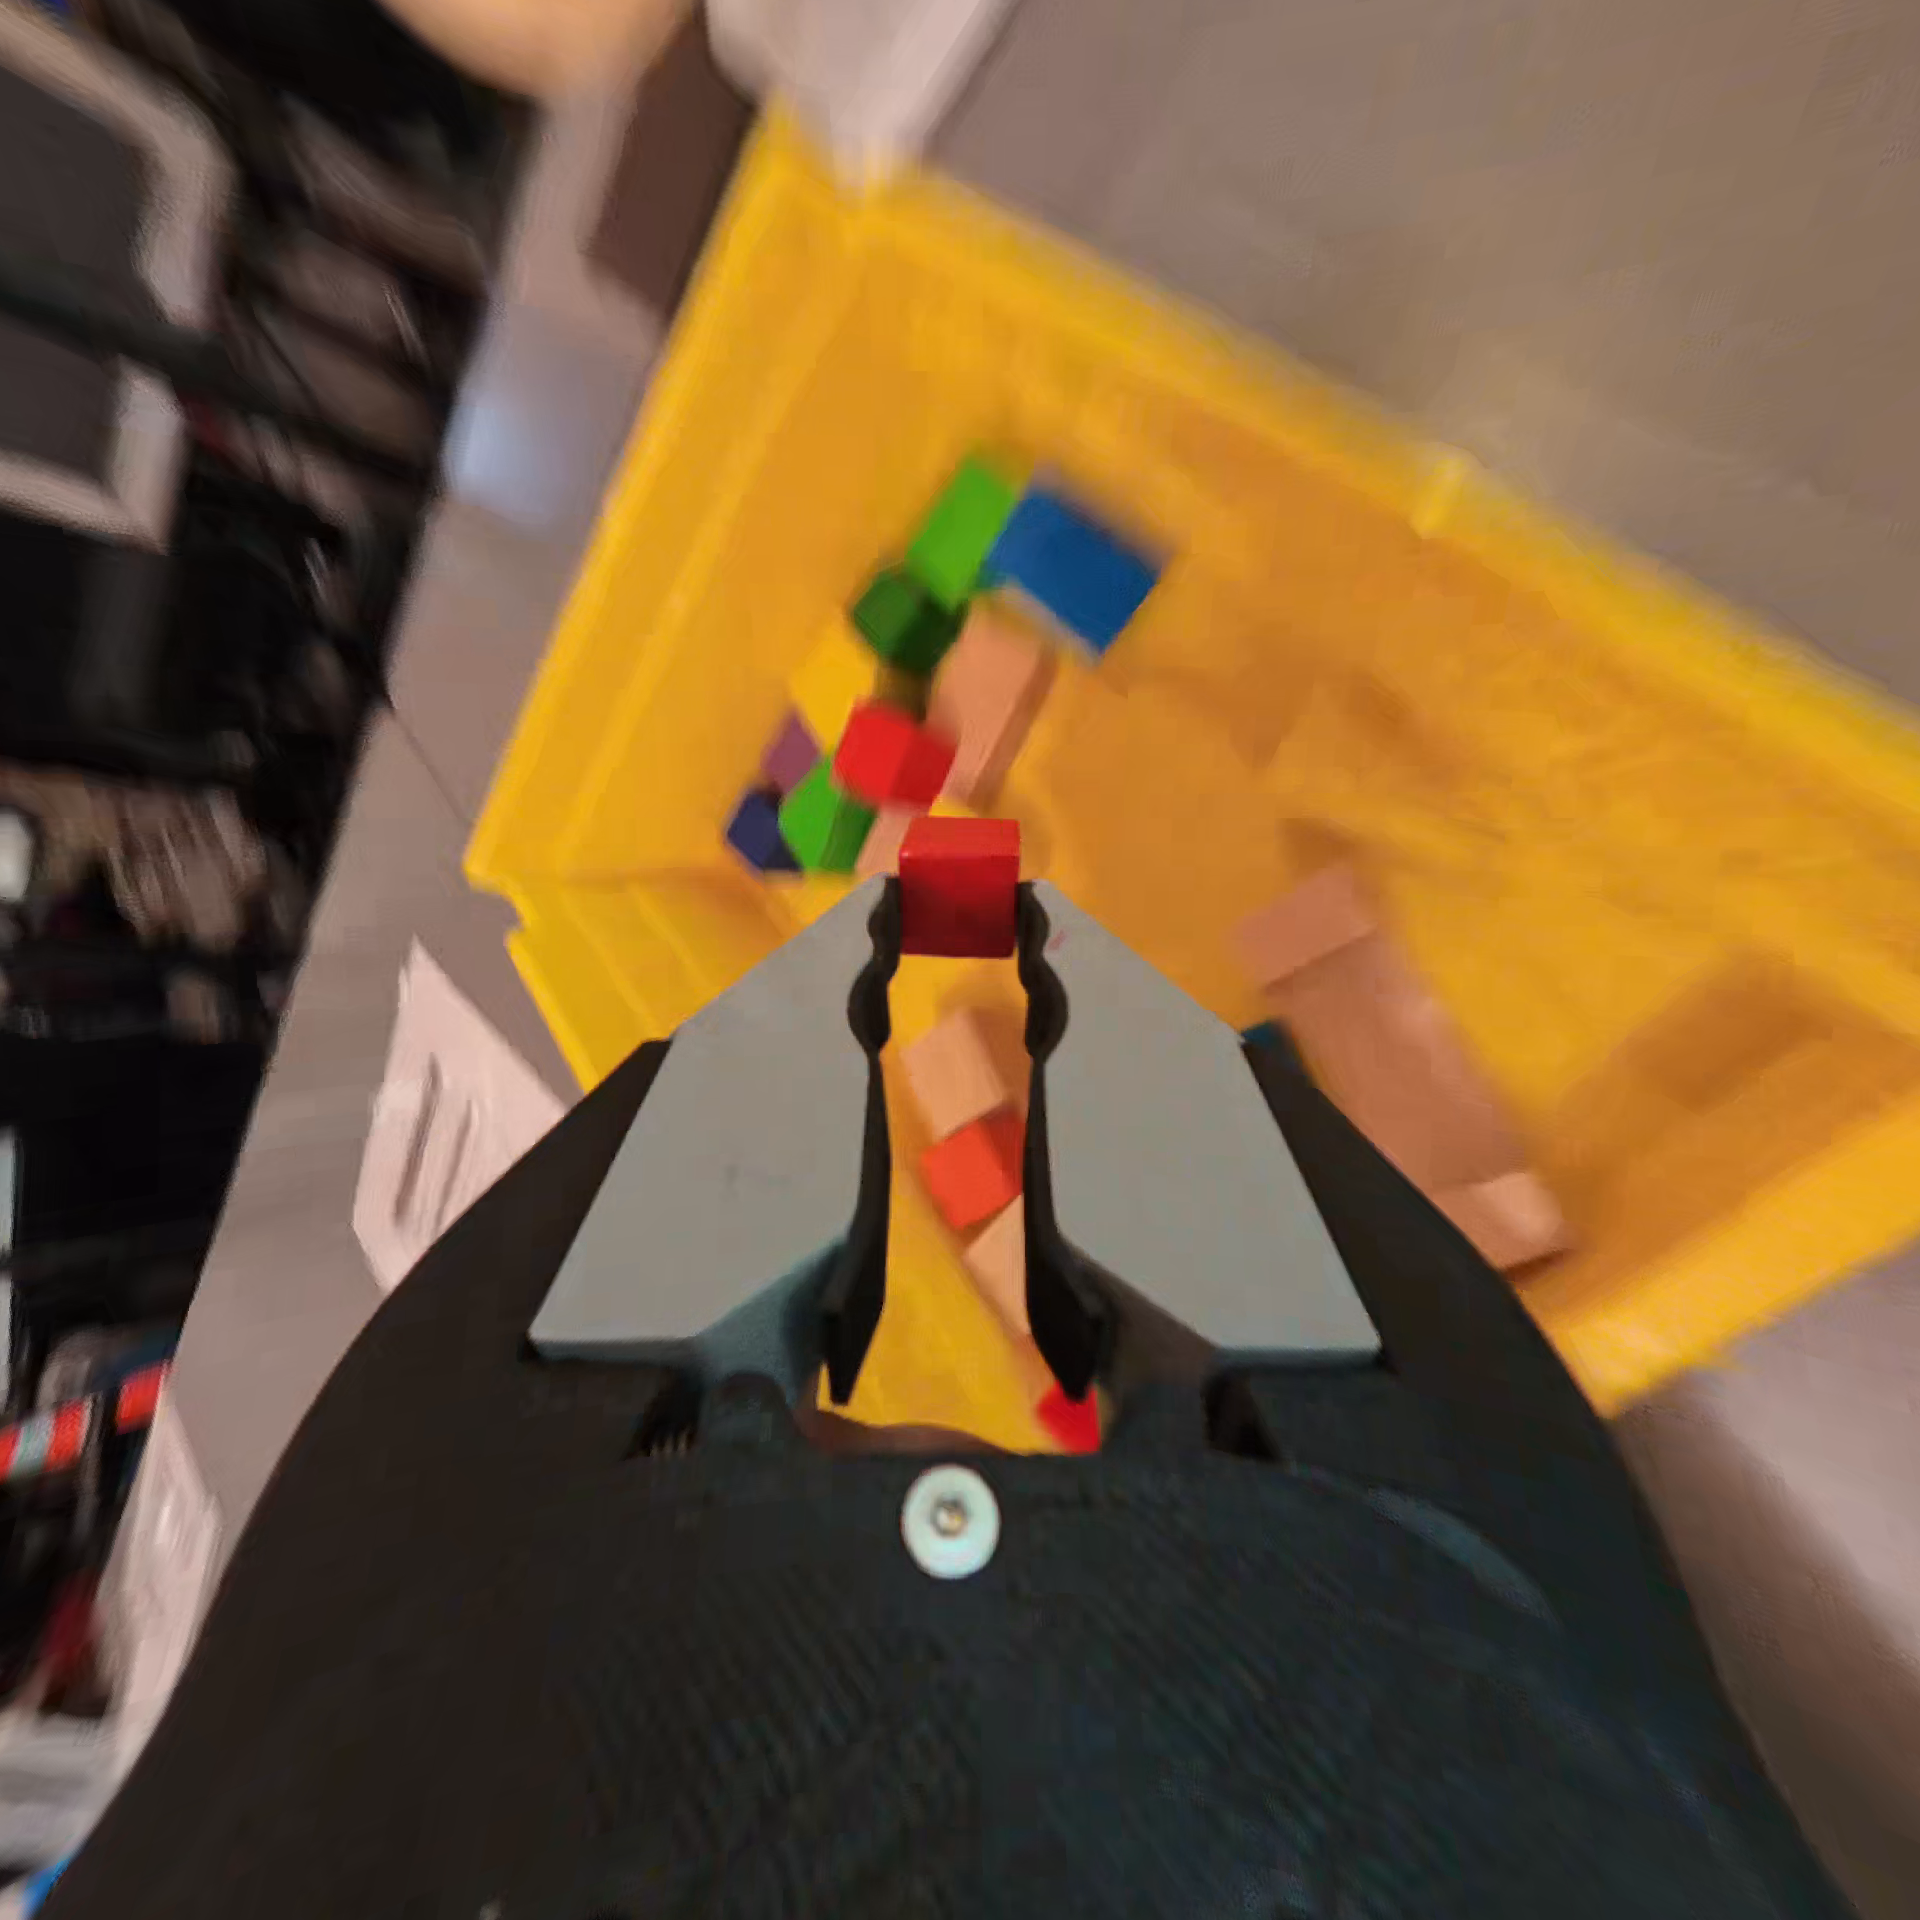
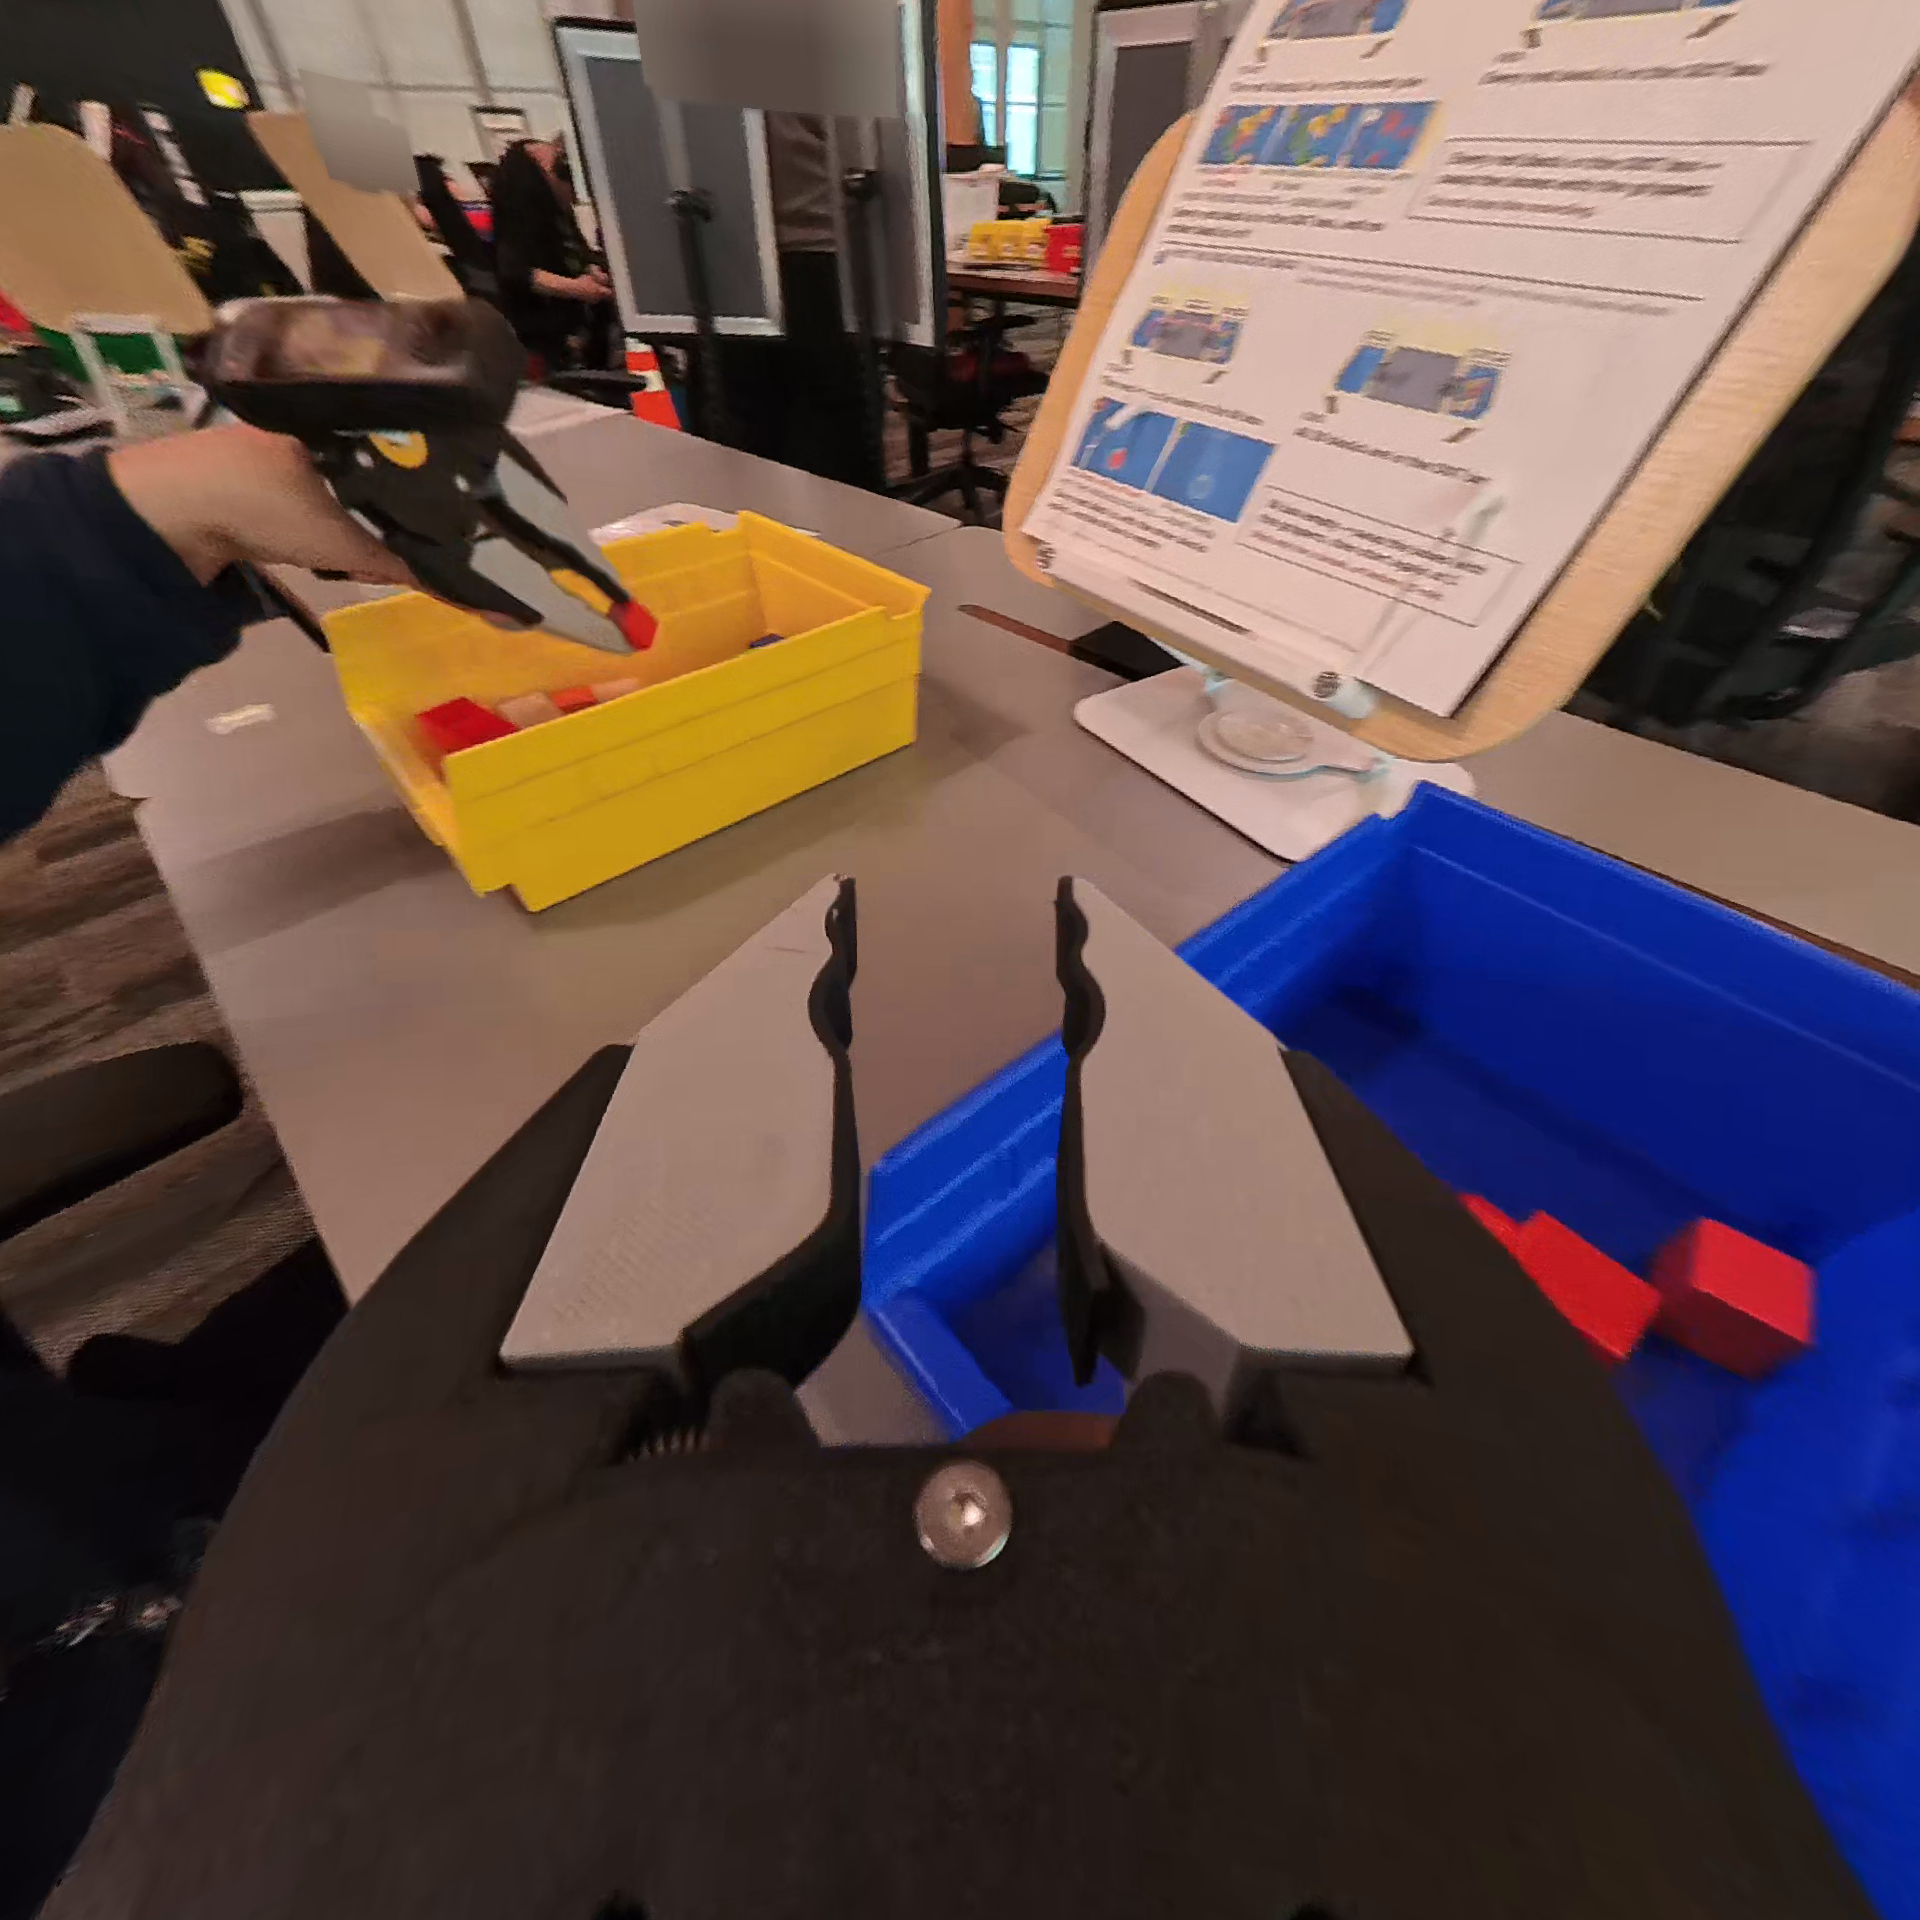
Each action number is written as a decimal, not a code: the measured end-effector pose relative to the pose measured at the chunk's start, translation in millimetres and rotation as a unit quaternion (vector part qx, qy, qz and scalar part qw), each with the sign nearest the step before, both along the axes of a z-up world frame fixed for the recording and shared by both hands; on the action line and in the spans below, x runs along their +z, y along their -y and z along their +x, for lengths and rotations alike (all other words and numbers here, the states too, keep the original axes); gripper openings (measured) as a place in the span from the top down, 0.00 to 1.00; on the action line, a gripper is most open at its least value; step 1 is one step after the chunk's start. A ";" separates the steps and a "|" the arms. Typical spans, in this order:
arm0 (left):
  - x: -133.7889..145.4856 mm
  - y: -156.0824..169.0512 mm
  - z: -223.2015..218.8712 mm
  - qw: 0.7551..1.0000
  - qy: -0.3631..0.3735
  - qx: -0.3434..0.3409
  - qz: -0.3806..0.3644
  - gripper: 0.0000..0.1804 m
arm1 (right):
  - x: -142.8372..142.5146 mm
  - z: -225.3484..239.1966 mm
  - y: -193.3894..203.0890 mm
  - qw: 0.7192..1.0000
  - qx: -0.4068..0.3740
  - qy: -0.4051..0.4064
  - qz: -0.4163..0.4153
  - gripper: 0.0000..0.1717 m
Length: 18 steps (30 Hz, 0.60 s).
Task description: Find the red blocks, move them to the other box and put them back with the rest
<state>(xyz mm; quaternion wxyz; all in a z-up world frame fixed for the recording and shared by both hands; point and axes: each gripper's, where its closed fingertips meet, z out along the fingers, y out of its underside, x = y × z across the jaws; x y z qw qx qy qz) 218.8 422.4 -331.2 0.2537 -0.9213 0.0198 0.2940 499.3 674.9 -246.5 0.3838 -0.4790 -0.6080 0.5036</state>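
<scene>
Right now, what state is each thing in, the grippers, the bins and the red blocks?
Left gripper: shut on a red block, above the yellow bin.
Right gripper: open, holding nothing.
Yellow bin: holds mixed blocks, some red.
Blue bin: holds red blocks only.

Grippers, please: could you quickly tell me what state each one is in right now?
Left gripper: closed on a red block above the yellow box.
Right gripper: open, holding nothing.
</scene>
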 end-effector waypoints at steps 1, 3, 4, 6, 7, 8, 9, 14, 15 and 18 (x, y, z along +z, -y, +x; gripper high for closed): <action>18.1 -15.0 29.9 0.997 -0.008 -0.051 0.056 0.89 | 0.2 -2.0 12.1 1.000 0.020 0.000 -0.008 0.79; 44.8 -42.1 97.8 0.977 -0.028 -0.154 0.145 0.89 | 2.0 -4.1 48.2 0.995 0.089 0.002 -0.042 0.79; 51.8 -51.7 125.9 0.967 -0.050 -0.185 0.166 0.89 | 3.5 -3.9 69.0 0.990 0.128 0.004 -0.062 0.78; 60.8 -70.6 180.1 0.940 -0.112 -0.254 0.200 0.89 | 4.6 -4.8 104.3 0.978 0.186 0.010 -0.094 0.77; 60.6 -78.5 203.7 0.929 -0.127 -0.278 0.210 0.89 | 4.2 -6.2 118.2 0.973 0.203 0.013 -0.107 0.77; 59.8 -85.4 222.4 0.921 -0.139 -0.293 0.218 0.89 | 3.3 -7.8 130.0 0.969 0.217 0.017 -0.121 0.76; 61.1 -91.5 236.7 0.912 -0.154 -0.302 0.230 0.89 | 1.4 -9.7 139.1 0.965 0.225 0.024 -0.134 0.76; 52.5 -108.3 263.3 0.899 -0.203 -0.310 0.232 0.89 | -24.0 -24.9 148.6 0.968 0.205 0.066 -0.131 0.74; 52.4 -110.0 263.3 0.899 -0.210 -0.303 0.235 0.89 | -25.6 -25.8 150.4 0.966 0.210 0.066 -0.133 0.77; 49.0 -113.6 264.0 0.903 -0.208 -0.294 0.235 0.89 | -35.9 -27.7 157.3 0.957 0.230 0.088 -0.151 0.83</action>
